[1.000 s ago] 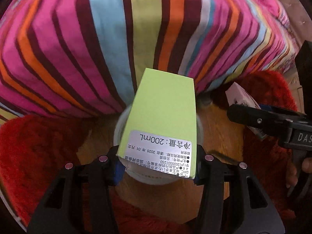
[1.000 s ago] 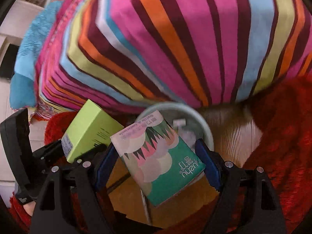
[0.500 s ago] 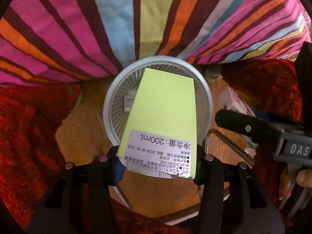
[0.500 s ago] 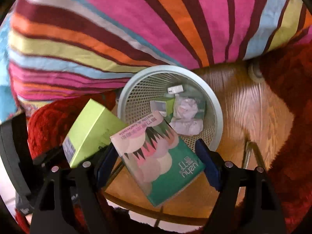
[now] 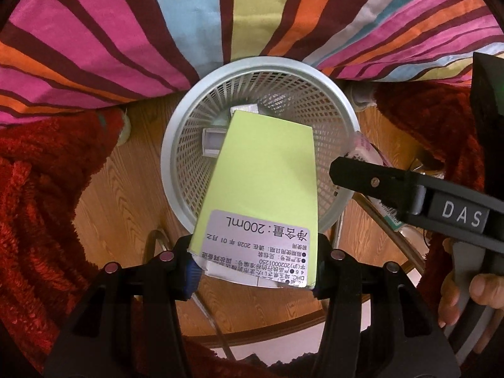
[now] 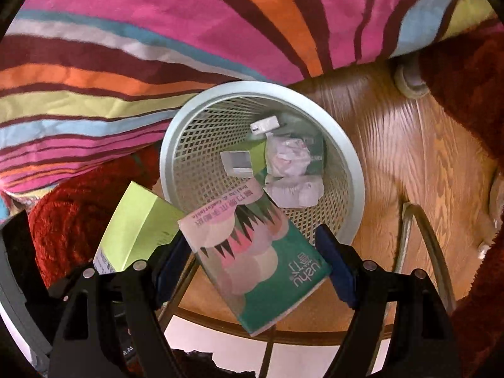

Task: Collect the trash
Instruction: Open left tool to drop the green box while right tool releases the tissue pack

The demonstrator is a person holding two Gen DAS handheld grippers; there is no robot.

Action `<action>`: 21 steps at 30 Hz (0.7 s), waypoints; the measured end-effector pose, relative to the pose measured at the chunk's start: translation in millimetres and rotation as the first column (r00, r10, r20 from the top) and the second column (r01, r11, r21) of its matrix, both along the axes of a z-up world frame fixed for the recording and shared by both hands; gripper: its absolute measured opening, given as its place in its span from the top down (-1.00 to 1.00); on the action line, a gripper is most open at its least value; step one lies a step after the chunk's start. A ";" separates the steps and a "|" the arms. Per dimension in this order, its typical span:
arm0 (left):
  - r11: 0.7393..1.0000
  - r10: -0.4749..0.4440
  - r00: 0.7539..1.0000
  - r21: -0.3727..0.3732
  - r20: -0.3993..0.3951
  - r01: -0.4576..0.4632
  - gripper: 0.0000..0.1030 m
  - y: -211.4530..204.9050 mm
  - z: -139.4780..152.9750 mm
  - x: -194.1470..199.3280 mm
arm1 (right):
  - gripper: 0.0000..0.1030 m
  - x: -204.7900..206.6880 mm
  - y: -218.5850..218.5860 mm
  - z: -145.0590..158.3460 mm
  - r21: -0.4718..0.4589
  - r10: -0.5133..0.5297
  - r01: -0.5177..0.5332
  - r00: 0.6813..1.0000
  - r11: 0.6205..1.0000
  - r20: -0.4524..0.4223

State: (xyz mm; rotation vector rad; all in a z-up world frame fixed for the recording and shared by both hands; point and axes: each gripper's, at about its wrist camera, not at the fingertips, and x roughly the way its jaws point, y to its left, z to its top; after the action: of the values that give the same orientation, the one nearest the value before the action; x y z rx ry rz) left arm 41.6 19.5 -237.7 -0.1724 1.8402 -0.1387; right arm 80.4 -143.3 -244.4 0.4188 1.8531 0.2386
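A lime-green carton (image 5: 264,186) with a white label sticks out of my left gripper (image 5: 255,267), which is shut on its lower end, right above the white mesh waste basket (image 5: 186,145). My right gripper (image 6: 252,261) is shut on a green and pink tissue pack (image 6: 255,252), tilted over the near rim of the same basket (image 6: 352,170). Inside the basket lie crumpled white paper (image 6: 289,170) and small boxes (image 6: 237,163). The green carton (image 6: 138,226) shows at the left of the right wrist view; the right gripper's finger (image 5: 378,179) crosses the left wrist view.
A striped, many-coloured bedcover (image 5: 157,31) hangs just behind the basket. Red shaggy rug (image 5: 37,189) flanks the wooden floor (image 6: 409,163) on both sides. A metal frame with a wooden rim (image 6: 419,236) lies below the grippers. A person's fingers (image 5: 456,289) hold the right gripper's handle.
Both grippers have sunk and tipped downward with their loads. The basket, hidden behind the carton and pack at first, now lies open below them and looks larger.
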 end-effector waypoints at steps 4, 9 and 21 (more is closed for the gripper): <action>1.000 -0.001 1.000 0.002 -0.025 0.001 0.01 -1.5 -6.0 0.5 | -0.46 -0.5 -2.9 -9.2 -0.001 -0.025 0.025 0.999 1.000 -0.038; 1.000 0.000 0.999 0.007 -0.048 0.000 -0.01 -2.0 -10.2 -0.1 | -0.47 -1.4 -0.6 -15.6 0.000 -0.030 0.030 0.997 1.000 -0.064; 1.000 0.001 0.994 -0.001 -0.109 -0.001 -0.62 -4.1 -21.5 -2.0 | -0.85 -6.3 8.0 -28.0 0.043 -0.018 0.024 0.991 0.999 -0.132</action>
State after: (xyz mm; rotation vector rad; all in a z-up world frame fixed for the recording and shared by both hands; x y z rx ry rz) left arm 39.6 15.3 -259.2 -0.1852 1.9484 -0.1316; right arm 74.2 -135.3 -272.4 0.4950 1.9744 0.2426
